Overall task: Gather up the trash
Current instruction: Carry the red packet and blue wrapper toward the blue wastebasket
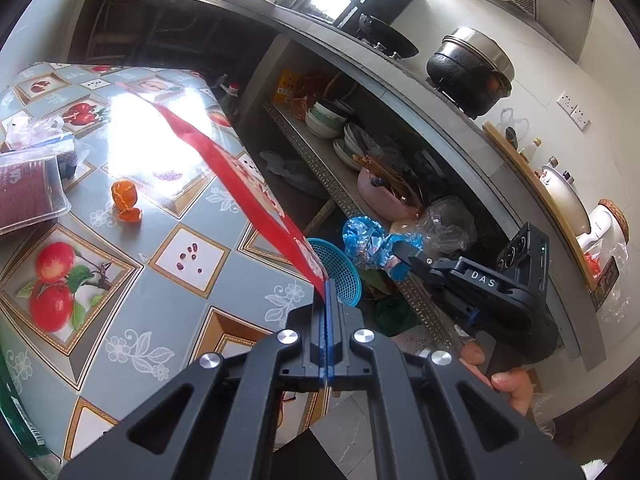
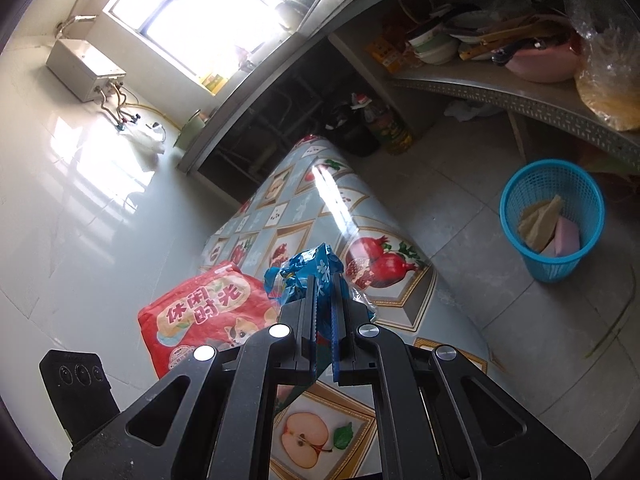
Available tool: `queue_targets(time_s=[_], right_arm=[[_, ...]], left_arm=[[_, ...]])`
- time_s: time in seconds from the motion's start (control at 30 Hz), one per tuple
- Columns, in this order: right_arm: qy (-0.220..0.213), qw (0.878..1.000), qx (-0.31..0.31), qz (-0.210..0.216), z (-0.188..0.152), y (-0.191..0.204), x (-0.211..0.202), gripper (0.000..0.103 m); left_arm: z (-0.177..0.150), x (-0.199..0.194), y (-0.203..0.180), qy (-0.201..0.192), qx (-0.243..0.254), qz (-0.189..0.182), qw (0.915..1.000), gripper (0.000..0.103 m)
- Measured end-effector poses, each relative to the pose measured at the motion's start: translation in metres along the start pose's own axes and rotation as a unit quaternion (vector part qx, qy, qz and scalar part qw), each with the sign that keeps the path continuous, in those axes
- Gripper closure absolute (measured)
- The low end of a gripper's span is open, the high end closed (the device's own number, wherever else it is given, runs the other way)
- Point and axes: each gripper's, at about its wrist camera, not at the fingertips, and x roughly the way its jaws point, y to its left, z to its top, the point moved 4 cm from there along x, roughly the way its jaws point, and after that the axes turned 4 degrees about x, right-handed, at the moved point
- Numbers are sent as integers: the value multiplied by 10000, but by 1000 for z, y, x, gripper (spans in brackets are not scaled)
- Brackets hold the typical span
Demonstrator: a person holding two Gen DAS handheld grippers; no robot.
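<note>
Your left gripper is pinched fully closed on the edge of a red snack bag, with no gap between its 2 fingers. Your right gripper is nearly closed, a narrow slit left between its fingers, clamped on a crumpled blue wrapper.

In the left view the red bag shows edge-on, its long axis running from the fingertips up and away to the left over the table. From the right view the same bag shows its printed face, hanging left of the blue wrapper. The wrapper bunches forward beyond the right fingertips.

Below you, the table wears a blue oilcloth with fruit pictures; orange peel and a clear plastic tray lie on it. A blue mesh basket stands on the tiled floor beside the table, with paper scraps inside. Behind it runs a metal shelf of bowls under the kitchen counter.
</note>
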Motion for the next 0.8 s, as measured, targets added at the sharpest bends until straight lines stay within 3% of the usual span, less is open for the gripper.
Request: queue_targets(time_s=[0.8], right_arm=[[-328, 9987, 396, 42, 7, -30, -34, 99]], left_arm=[[14, 26, -27, 73, 300, -79, 9995, 103]])
